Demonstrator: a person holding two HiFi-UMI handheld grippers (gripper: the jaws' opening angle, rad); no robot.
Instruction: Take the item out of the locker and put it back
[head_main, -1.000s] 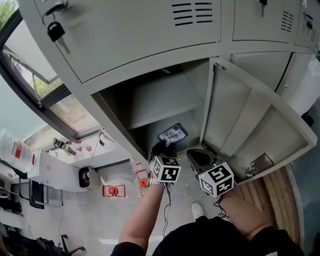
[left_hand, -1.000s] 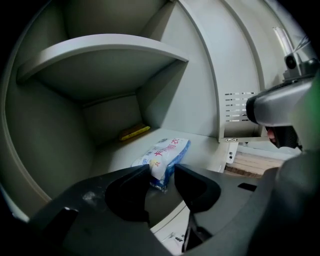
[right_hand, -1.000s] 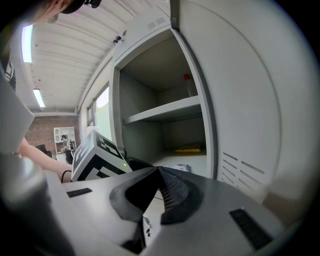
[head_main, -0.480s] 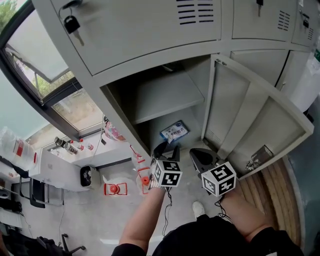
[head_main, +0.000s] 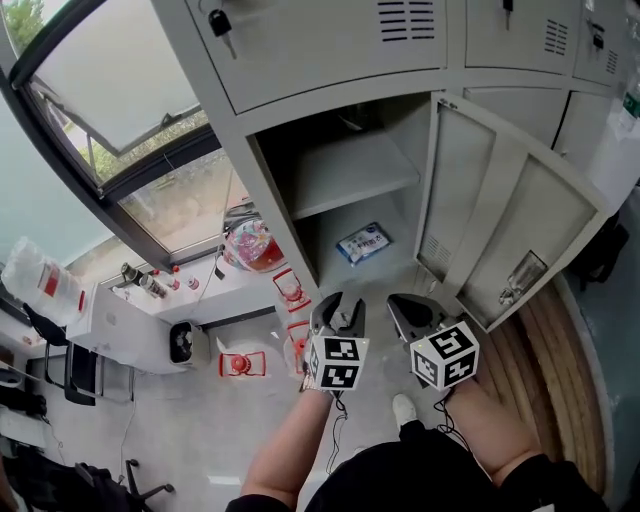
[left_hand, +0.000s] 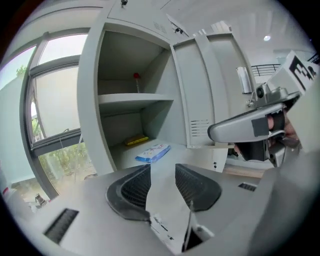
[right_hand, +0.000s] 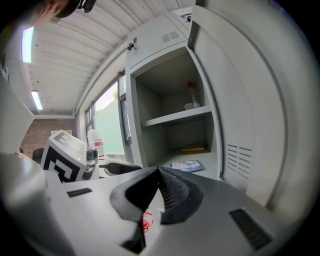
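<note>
A blue and white packet (head_main: 363, 243) lies flat on the floor of the open grey locker (head_main: 275, 190), below its bare shelf. In the left gripper view the packet (left_hand: 153, 152) sits ahead of my left gripper (left_hand: 161, 169). That gripper is open, its jaws have just been closing a little, and nothing is between them. My left gripper (head_main: 340, 303) hangs outside the locker, in front of its opening. My right gripper (head_main: 405, 308) is beside it, near the open door (head_main: 520, 220). In the right gripper view my right gripper (right_hand: 159, 171) has its tips touching, with nothing held.
A yellow item (left_hand: 136, 141) lies at the back of the locker floor. A small red-capped bottle (right_hand: 190, 95) stands on the upper shelf. A window (head_main: 130, 110) and a white table with bottles (head_main: 140, 285) are to the left. Red objects (head_main: 240, 362) sit on the floor.
My left gripper has drawn back out of the locker, away from the packet, which stays on the locker floor. The right gripper has drawn back too.
</note>
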